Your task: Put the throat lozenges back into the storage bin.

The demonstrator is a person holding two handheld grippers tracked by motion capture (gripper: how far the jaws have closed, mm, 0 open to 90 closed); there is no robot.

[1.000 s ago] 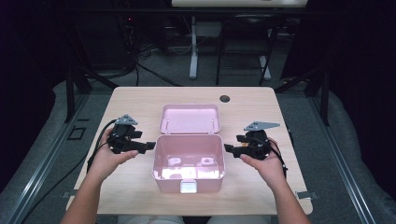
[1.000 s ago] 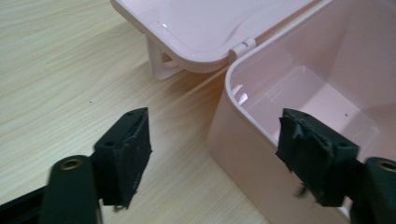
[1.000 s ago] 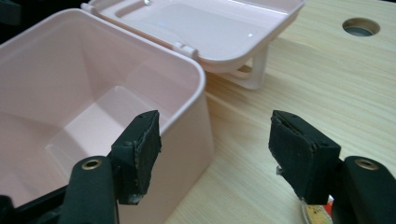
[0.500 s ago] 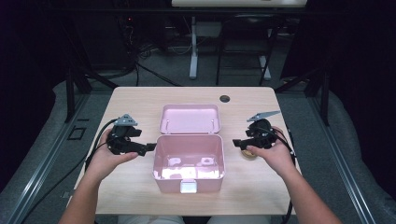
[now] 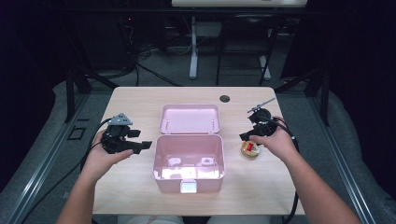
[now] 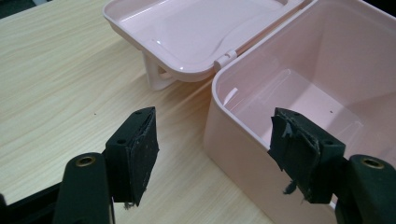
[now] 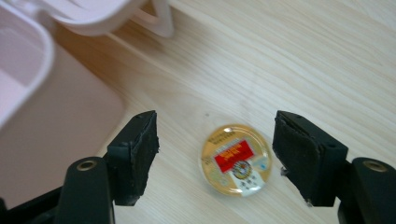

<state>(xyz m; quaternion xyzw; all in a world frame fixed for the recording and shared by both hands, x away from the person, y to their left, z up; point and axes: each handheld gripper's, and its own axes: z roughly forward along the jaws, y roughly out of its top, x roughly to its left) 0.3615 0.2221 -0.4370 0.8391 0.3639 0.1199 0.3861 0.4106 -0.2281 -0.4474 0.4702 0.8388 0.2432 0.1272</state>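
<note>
- High view: pink box (image 5: 188,161) at centre of the wooden counter (image 5: 140,100), lid (image 5: 189,118) swung open and lying flat behind it, toward the top of the frame.
- High view: left claw (image 5: 144,145) at left of the box, just beside its left wall, jaws pointing right toward it; nothing in them.
- High view: right claw (image 5: 243,136) at right centre, held in the right hand (image 5: 275,142); small round gold tin (image 5: 251,149) lies on the counter right below it, near the box's right wall but apart from it.
- Left gripper view: left claw (image 6: 212,154) wide open, empty; box's near corner (image 6: 219,88) sits between the jaws farther off, pads not touching it; open lid (image 6: 187,32) at upper centre.
- Right gripper view: right claw (image 7: 215,151) wide open, holding nothing; gold tin (image 7: 236,159) with red label lies flat on the counter between the jaws, closer to the right one, pads clear of it.
- Right gripper view: box wall (image 7: 51,135) at left, lid edge (image 7: 107,14) at upper left.
</note>
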